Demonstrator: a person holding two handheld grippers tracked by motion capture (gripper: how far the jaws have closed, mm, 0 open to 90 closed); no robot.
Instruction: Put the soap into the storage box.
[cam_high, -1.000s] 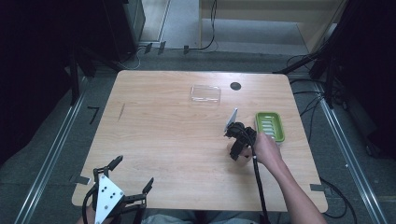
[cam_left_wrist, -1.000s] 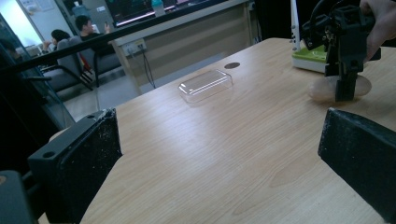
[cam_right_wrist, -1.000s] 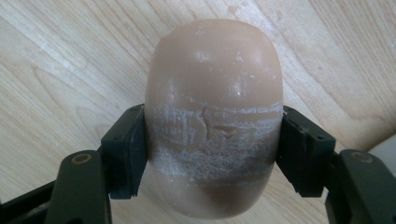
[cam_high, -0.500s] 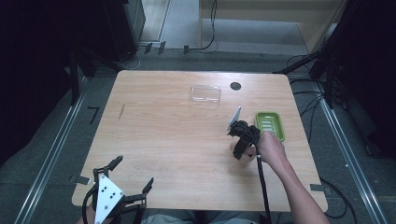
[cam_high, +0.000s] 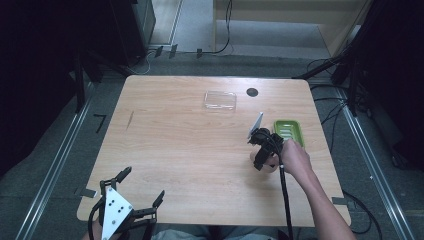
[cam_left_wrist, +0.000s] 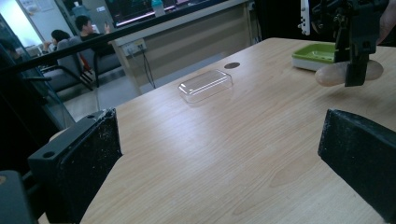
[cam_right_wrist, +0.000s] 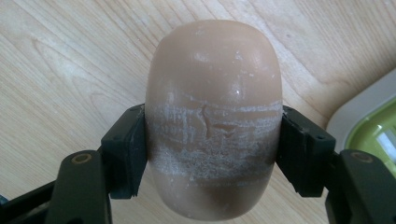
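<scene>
Soap bar (cam_right_wrist: 212, 116): tan oval, clamped between both pads, just above the wooden table (cam_high: 190, 150), near its right edge.
Right gripper (cam_high: 263, 152): clenched on the soap bar, pointing down.
Green dish (cam_high: 289, 131): just beside the soap bar.
Clear lid (cam_high: 220, 100): farther back, well apart.
Left gripper (cam_high: 134, 192): jaws spread wide, holding nothing, at the table's near-left corner.
</scene>
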